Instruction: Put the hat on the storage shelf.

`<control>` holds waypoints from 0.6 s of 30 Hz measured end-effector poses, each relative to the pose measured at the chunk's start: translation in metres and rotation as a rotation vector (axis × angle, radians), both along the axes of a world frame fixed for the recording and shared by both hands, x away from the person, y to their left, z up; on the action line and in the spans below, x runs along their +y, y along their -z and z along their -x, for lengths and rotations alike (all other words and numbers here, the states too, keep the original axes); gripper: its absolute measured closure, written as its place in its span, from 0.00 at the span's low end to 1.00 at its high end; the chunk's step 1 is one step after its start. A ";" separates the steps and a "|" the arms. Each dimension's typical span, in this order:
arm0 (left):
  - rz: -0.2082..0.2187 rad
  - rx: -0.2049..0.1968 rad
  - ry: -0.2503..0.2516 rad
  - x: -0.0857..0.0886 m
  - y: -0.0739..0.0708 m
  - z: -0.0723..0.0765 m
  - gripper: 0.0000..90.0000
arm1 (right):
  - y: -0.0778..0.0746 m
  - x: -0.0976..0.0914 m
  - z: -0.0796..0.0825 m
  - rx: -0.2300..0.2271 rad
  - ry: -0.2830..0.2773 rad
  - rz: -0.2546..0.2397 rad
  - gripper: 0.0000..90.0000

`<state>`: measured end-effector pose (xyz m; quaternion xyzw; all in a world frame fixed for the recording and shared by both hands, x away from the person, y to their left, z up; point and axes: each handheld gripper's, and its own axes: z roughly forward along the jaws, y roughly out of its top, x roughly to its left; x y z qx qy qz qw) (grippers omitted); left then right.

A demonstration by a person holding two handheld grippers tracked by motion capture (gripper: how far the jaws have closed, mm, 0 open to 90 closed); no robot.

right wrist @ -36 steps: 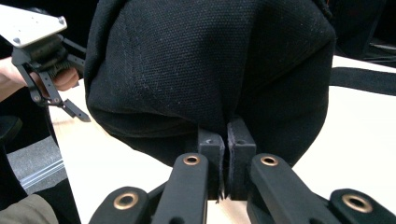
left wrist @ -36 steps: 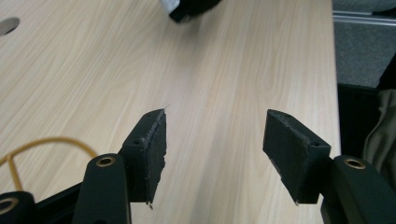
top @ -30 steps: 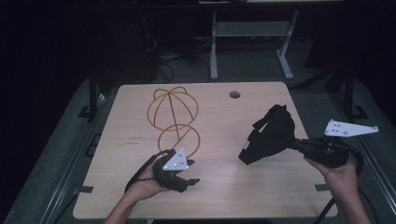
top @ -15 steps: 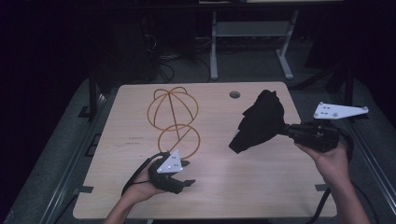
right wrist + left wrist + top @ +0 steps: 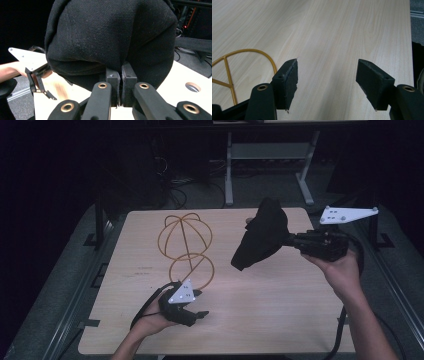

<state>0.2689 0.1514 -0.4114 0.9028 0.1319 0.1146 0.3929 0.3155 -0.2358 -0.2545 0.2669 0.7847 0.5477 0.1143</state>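
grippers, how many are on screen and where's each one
2. The left gripper sits low over the table's near edge beside the gold wire stand, jaws open. The right gripper is raised at the right, clamped on a black cap.

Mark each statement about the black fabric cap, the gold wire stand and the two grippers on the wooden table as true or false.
1. The right gripper is clamped on the black fabric cap. True.
2. The cap lies flat on the light wooden table. False: it hangs in the air above it.
3. The left gripper holds the gold wire stand. False: its jaws have just been opening, nothing between them.
4. The stand rests on the table, apart from the cap. True.
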 end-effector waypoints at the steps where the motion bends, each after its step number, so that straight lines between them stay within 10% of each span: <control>1: 0.002 -0.003 -0.001 0.000 0.000 0.000 0.38 | -0.002 0.003 -0.002 -0.005 -0.008 -0.001 0.97; 18: -0.001 0.008 0.001 -0.001 0.003 0.002 0.38 | -0.026 0.067 -0.028 -0.035 -0.113 -0.017 0.97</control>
